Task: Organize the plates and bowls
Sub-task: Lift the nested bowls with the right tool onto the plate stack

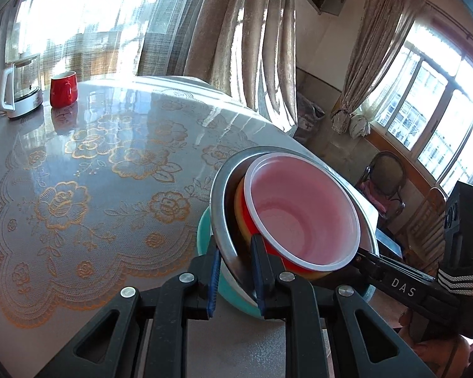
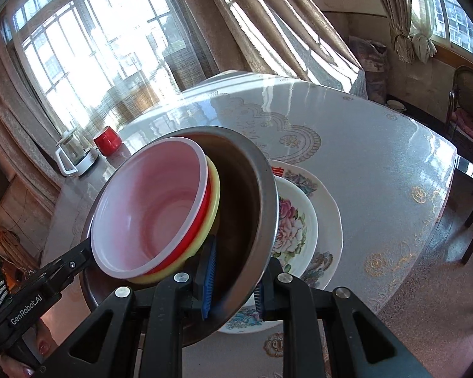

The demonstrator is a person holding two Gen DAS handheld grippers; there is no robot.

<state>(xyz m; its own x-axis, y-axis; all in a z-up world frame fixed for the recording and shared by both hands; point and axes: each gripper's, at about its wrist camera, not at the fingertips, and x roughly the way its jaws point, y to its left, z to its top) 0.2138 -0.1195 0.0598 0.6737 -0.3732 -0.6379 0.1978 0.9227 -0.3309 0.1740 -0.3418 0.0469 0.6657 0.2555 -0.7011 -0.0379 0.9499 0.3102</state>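
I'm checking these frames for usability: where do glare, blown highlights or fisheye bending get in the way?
Left wrist view: the windows are blown out white, sunlight glares across the glossy table, and the edges bend strongly; the metal bowl stays sharp. Right wrist view: the window behind the kettle is overexposed, a bright sheen lies on the table, and the corners go dark.

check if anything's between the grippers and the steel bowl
Nothing visible. The left gripper and right gripper each clamp the steel bowl by its rim, one pad inside and one outside.
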